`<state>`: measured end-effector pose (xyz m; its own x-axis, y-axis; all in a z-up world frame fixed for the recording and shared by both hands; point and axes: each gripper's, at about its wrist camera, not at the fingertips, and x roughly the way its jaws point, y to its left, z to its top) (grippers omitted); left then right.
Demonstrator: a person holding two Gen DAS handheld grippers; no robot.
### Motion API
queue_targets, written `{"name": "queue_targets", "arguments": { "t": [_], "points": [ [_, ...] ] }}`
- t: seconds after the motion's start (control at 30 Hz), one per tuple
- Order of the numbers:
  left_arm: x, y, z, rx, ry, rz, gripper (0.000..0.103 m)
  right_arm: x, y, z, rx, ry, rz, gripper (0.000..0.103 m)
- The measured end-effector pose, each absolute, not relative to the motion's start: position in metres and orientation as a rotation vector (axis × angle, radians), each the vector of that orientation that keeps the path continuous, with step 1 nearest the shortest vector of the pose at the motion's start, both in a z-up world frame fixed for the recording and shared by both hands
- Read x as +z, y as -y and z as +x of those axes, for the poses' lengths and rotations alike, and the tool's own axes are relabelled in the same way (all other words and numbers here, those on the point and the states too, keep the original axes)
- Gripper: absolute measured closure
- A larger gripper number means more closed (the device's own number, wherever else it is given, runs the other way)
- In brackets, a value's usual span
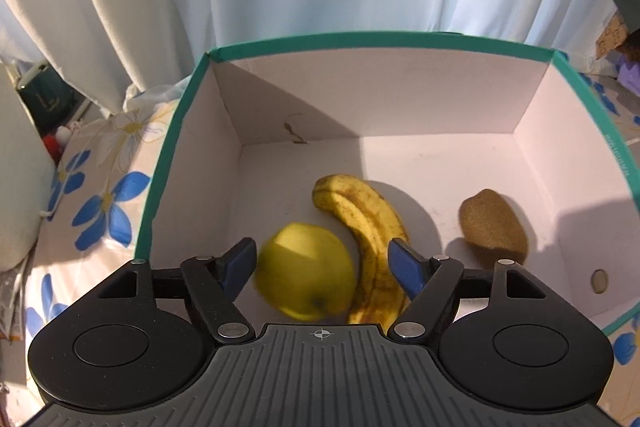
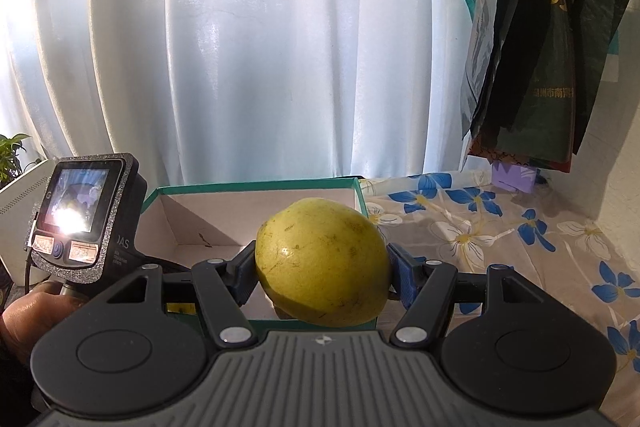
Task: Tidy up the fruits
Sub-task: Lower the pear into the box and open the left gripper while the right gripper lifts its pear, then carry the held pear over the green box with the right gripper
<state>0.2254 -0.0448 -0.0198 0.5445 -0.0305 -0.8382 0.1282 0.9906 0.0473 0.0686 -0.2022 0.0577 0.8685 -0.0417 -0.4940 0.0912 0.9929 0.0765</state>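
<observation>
A white box with a teal rim [image 1: 172, 131] stands on the flowered cloth. Inside it lie a spotted banana [image 1: 360, 223], a brown kiwi [image 1: 494, 227] and a blurred yellow-green apple [image 1: 306, 281]. My left gripper [image 1: 322, 267] hovers over the box, open, with the apple below and between its blue pads, not gripped. My right gripper [image 2: 322, 273] is shut on a yellow-green pear-like fruit [image 2: 322, 263], held in front of the same box [image 2: 248, 189].
White curtains hang behind the box. A flowered cloth [image 2: 500, 227] covers the table. The left gripper's camera unit [image 2: 82, 215] and the hand holding it are at the left of the right wrist view. Dark bags [image 2: 540, 47] hang at the right. A purple block [image 2: 514, 177] sits beneath them.
</observation>
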Motion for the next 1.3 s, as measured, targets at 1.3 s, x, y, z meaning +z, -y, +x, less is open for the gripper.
{"name": "queue_targets", "arguments": {
  "t": [1.3],
  "points": [
    [0.056, -0.035, 0.065, -0.037, -0.830, -0.028, 0.000, 0.034, 0.183, 0.116, -0.029, -0.571, 0.028, 0.037]
  ]
}}
